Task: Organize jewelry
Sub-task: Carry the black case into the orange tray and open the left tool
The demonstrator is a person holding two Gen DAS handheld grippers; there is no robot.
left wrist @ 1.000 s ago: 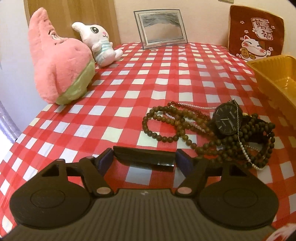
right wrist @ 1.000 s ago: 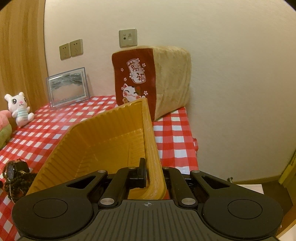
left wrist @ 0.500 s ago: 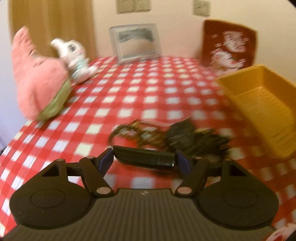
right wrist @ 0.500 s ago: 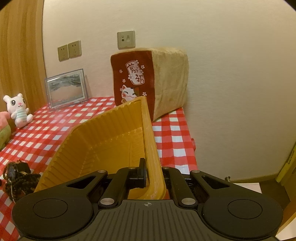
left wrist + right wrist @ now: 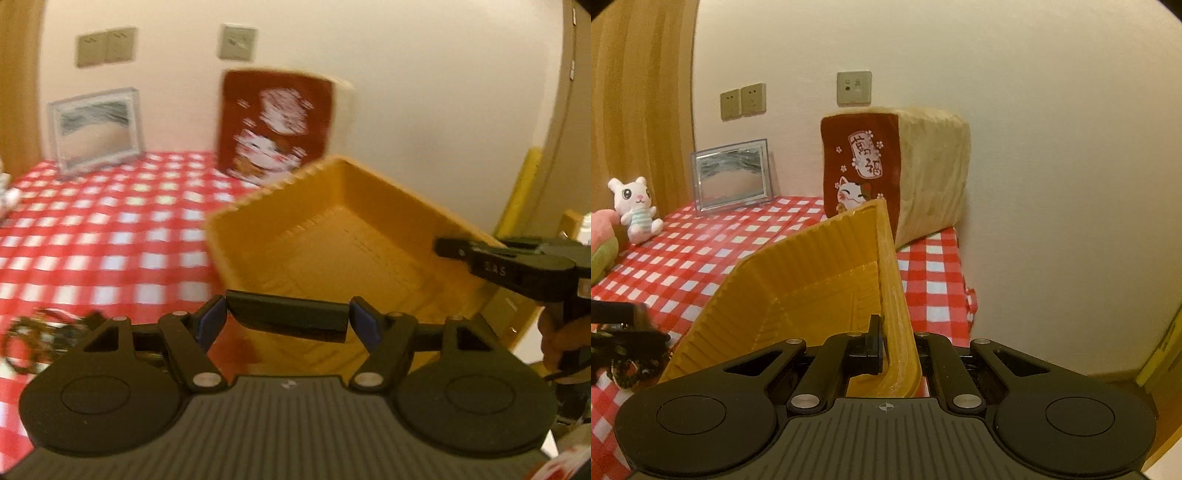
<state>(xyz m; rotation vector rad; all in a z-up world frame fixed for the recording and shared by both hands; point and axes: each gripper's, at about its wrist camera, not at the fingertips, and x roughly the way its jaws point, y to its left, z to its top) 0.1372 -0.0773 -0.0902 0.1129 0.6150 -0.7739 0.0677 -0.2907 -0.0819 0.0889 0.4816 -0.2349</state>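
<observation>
Two wrist views show a table (image 5: 931, 280) under a red and white checked cloth, set against a cream wall.

Only the left wrist view shows the left gripper (image 5: 287, 320). Its blue-padded fingers (image 5: 364, 325) clamp the ends of a dark, flat bar (image 5: 288, 319) held crosswise between them. Beyond it, this view looks down into a yellow tray (image 5: 221, 236) with ribbed walls and a bare floor. At the right edge, the right gripper (image 5: 448, 248) pinches the tray's far rim, and part of a hand (image 5: 561, 338) shows below it. The picture is blurred. At the lower left edge lies a smeared tangle of beads (image 5: 29, 343) on the cloth, well clear of the tray.

Only the right wrist view is sharp. Here the right gripper (image 5: 892, 343) is closed on the tray (image 5: 812, 266) wall, one finger inside and one outside. The tray is tilted up on edge, its far corner raised. A dark bead cluster (image 5: 628, 371) sits at the lower left, just beside the tray's near corner, partly hidden by the left gripper's black tip (image 5: 617, 325).

This view alone shows a white plush rabbit (image 5: 633, 208) and the edge of a pink plush (image 5: 604, 240) on the left. Both views show a silver picture frame (image 5: 733, 181), a cushion (image 5: 894, 177) with a lucky cat, and wall sockets (image 5: 742, 100).
</observation>
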